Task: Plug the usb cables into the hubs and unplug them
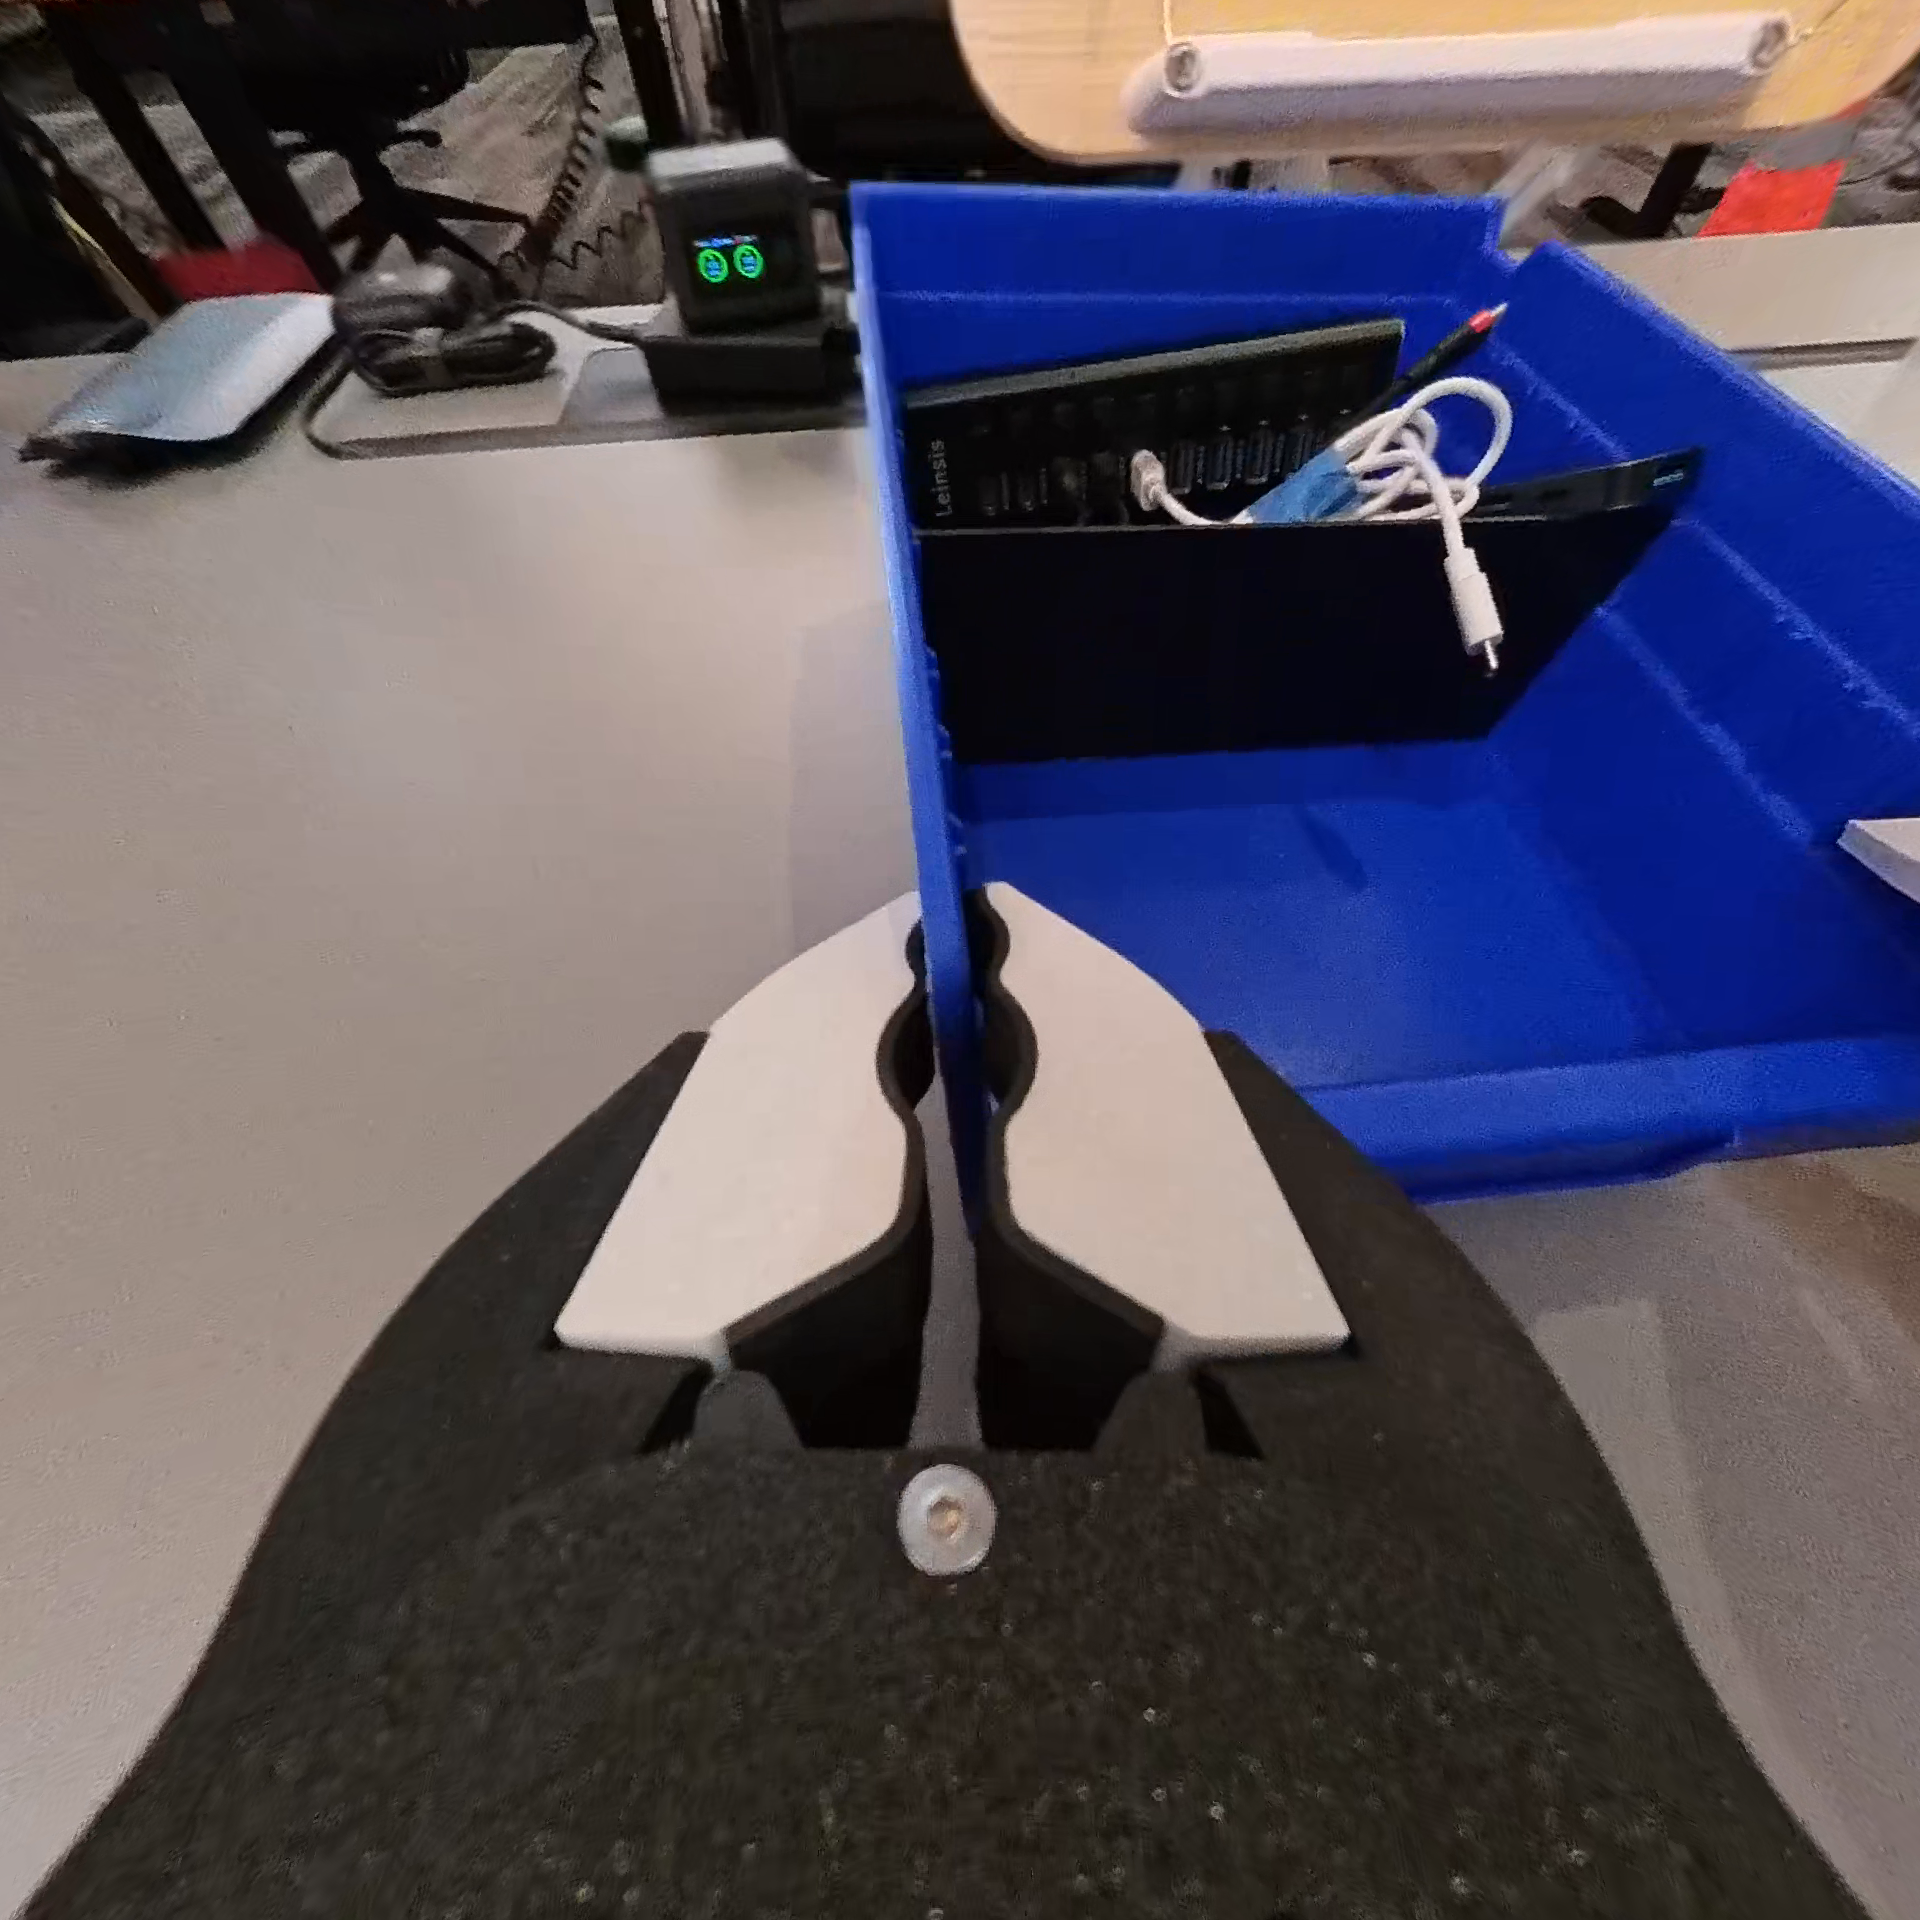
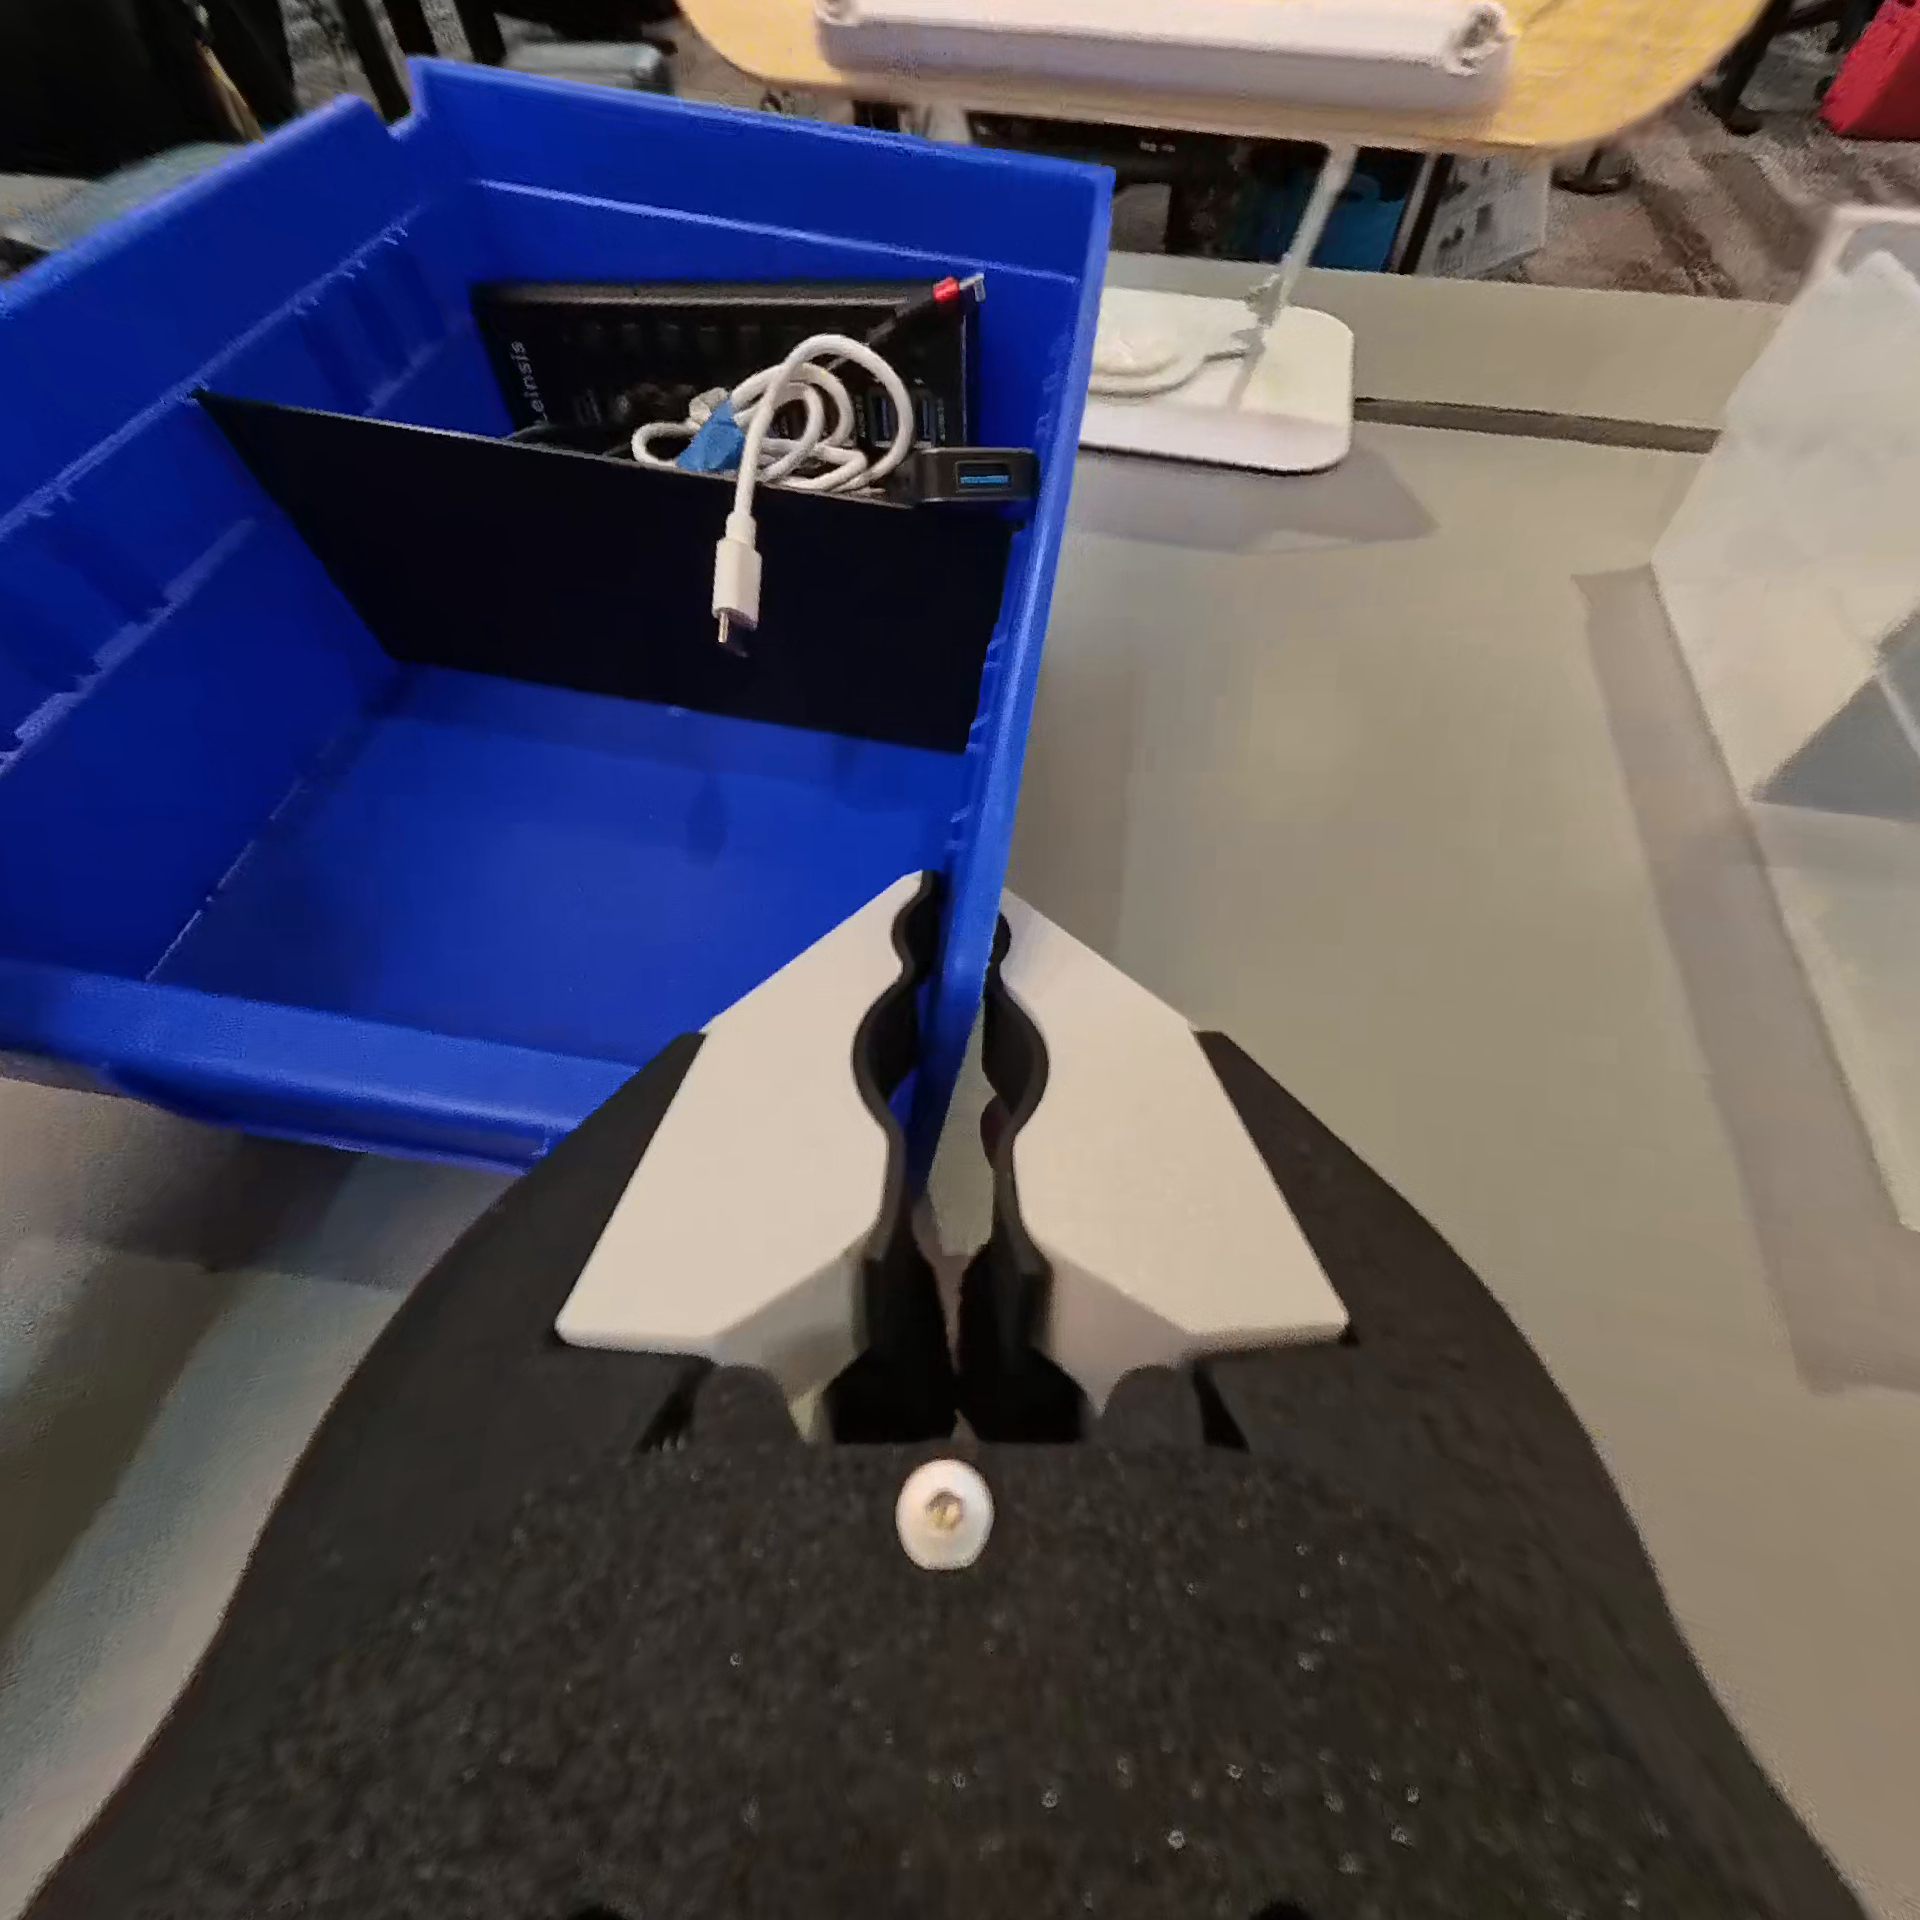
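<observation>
A blue bin (image 1: pixel 902 623) stands on the grey table. Behind its black divider (image 1: pixel 1247 634) lie a long black USB hub (image 1: pixel 1143 426), a smaller black hub (image 1: pixel 1590 483) and a coiled white cable (image 1: pixel 1444 457) whose plug hangs over the divider. My left gripper (image 1: pixel 951 925) is shut on the bin's left wall near the front corner. In the right wrist view, my right gripper (image 2: pixel 961 914) is shut on the bin's right wall (image 2: pixel 1029 665). The hub (image 2: pixel 727 343), the white cable (image 2: pixel 790 416) and the small hub (image 2: pixel 977 476) show there too. The bin's front compartment holds nothing.
A black charger with a green display (image 1: pixel 727 260) and a silver pouch (image 1: pixel 187 374) sit at the table's far left. A white lamp base (image 2: pixel 1216 384) stands right of the bin, and a clear box (image 2: pixel 1818 520) farther right. My right fingertips sit around 20 cm from my left ones.
</observation>
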`<state>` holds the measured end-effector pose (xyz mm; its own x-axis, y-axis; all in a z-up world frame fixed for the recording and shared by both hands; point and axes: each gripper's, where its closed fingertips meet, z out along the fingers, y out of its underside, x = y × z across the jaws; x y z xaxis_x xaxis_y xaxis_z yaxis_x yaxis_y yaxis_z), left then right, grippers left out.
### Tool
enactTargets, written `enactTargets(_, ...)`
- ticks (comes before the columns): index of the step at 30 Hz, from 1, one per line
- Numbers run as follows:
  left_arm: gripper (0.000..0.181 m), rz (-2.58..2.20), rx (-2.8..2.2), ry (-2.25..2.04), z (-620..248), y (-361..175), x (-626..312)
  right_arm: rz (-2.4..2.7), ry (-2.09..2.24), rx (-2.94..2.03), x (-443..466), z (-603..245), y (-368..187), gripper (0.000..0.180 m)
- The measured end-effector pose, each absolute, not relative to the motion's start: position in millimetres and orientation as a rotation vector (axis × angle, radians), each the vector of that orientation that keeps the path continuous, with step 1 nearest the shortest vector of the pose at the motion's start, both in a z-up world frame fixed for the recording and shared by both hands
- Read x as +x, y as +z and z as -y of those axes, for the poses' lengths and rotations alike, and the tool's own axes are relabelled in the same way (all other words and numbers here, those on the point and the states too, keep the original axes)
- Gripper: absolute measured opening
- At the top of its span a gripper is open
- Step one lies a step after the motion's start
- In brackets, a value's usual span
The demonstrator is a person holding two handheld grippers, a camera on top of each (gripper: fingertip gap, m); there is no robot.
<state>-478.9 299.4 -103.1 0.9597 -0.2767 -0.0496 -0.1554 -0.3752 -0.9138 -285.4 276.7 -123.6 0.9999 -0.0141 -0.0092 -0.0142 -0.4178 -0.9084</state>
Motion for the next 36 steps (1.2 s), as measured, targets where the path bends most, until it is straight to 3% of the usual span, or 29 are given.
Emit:
enactTargets(6,0.003,-0.321,-1.929,-0.13,-333,-86,-573,0.002,0.039,-1.972,-381,-315,-107,0.003)
enactTargets(12,0.003,-0.331,-1.962,-0.183,-372,-108,-651,0.012,-0.009,-2.014,-462,-351,-120,0.003)
enactTargets(17,0.004,-0.295,-1.965,-0.273,-387,-124,-673,0.003,-0.046,-2.005,-485,-356,-129,0.004)
enactTargets(23,0.01,-0.225,-1.975,-0.219,-382,-116,-678,0.16,0.269,-1.979,-492,-331,-119,0.022)
enactTargets(31,0.026,-0.056,-1.971,0.114,-318,-92,-698,0.456,0.747,-1.854,-391,-238,-108,0.044)
enactTargets(36,0.023,-0.131,-1.932,-0.273,-256,-85,-597,0.376,0.486,-1.825,-253,-207,-104,0.044)
